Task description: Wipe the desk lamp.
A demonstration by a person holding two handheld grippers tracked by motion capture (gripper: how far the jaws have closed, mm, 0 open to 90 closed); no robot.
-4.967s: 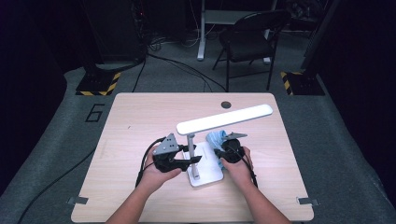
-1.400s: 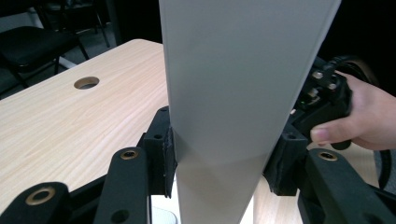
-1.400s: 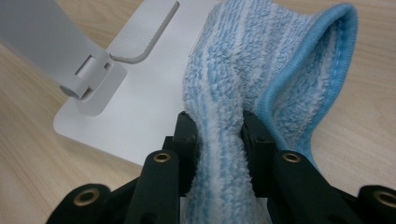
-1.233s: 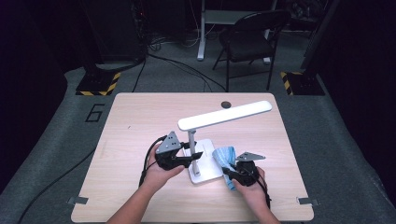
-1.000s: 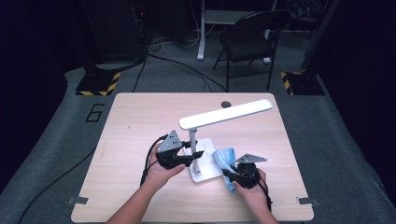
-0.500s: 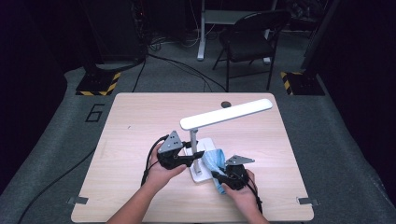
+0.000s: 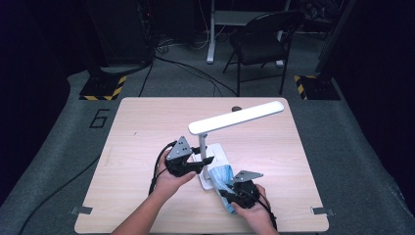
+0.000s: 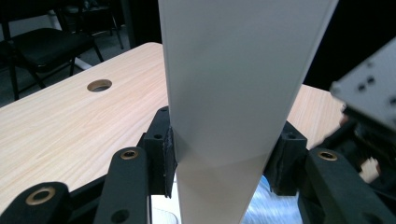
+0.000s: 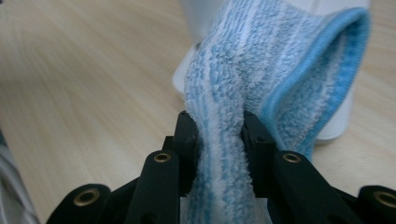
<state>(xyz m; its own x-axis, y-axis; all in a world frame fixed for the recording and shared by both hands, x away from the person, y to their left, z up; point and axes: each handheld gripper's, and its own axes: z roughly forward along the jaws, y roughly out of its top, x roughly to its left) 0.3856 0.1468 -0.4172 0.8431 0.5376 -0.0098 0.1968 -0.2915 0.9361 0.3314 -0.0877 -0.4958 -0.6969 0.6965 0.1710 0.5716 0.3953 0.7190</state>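
Lamp post [image 8: 233, 107] sits clamped in my left claw [image 8: 224, 163] to steady it, while my right claw [image 9: 219, 140] pinches the blue cloth [image 9: 261, 84] (bunched) against the lamp base [image 9: 334, 123] ahead for wiping.

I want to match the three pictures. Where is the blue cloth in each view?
High view: the blue cloth lies low and right of centre, on the lamp base, ahead of the right gripper.
Left gripper view: a blue-white patch at the bottom edge, right of the lamp post, is probably the cloth.
Right gripper view: centre, pinched between the jaws.
Shared landmark: the white lamp.
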